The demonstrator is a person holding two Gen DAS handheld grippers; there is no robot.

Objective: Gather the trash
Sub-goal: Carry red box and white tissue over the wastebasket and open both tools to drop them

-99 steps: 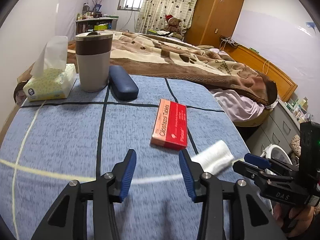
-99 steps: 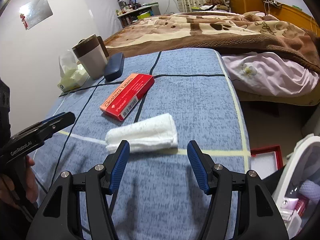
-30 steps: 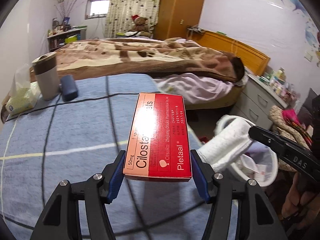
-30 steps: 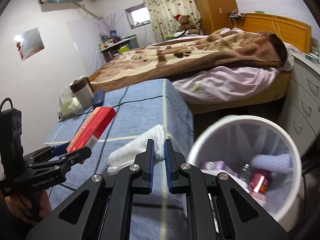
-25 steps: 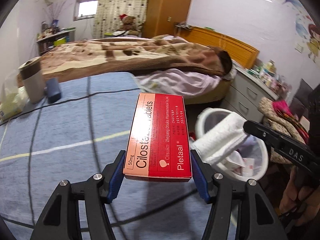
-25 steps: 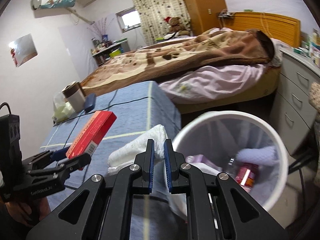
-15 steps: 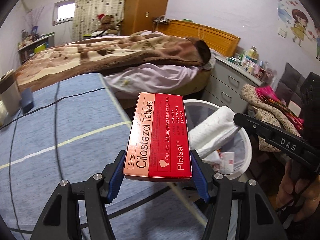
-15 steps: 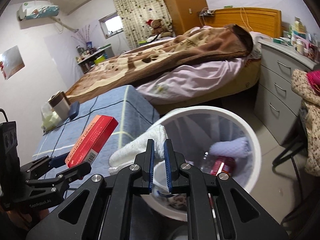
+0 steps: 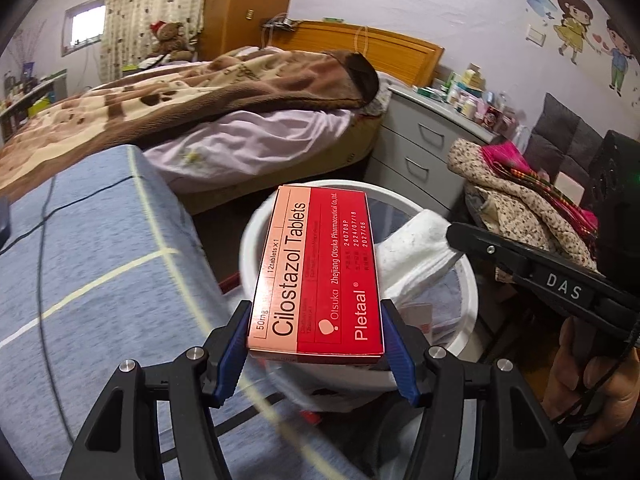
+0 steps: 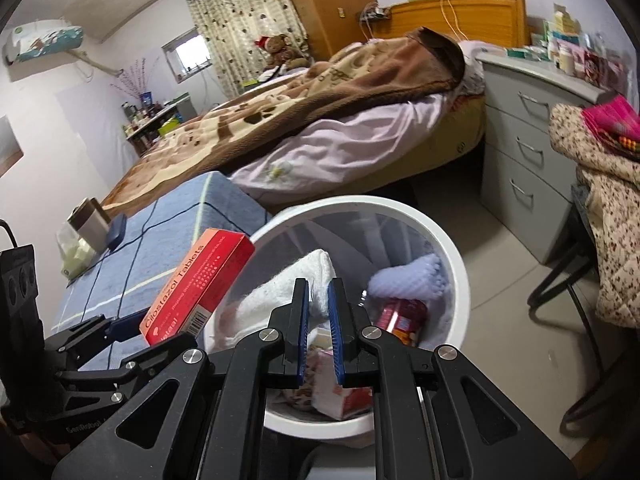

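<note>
The left tool (image 9: 316,350) grips a flat red and pink cardboard tablet box (image 9: 316,276) across its short width, its blue pads pressed on the two long edges. The box's long axis runs away from the tool, so its far end reaches out over the near left part of the round white plastic waste bin (image 9: 472,280), while the gripped end looks to lie at or just short of the bin's near rim. The right tool (image 10: 319,312) is closed on a rolled white paper towel (image 10: 280,292). That towel hangs well inside the bin's ring, just right of the box, so the right hand is the one better placed over the opening; the left, by my reading, needs a little more reach to the right and far side before letting go.

The blue checked cloth of the bench (image 9: 100,248) lies to the left of the bin, near it. The bin's bottom is largely hidden by both tools; a pale lilac cloth (image 10: 408,276) and a red packet (image 10: 404,318) show inside, other scraps are too blurred to name. Whether the box touches the towel I cannot tell. The person's right hand (image 9: 596,368) is cut off at the frame edge.
</note>
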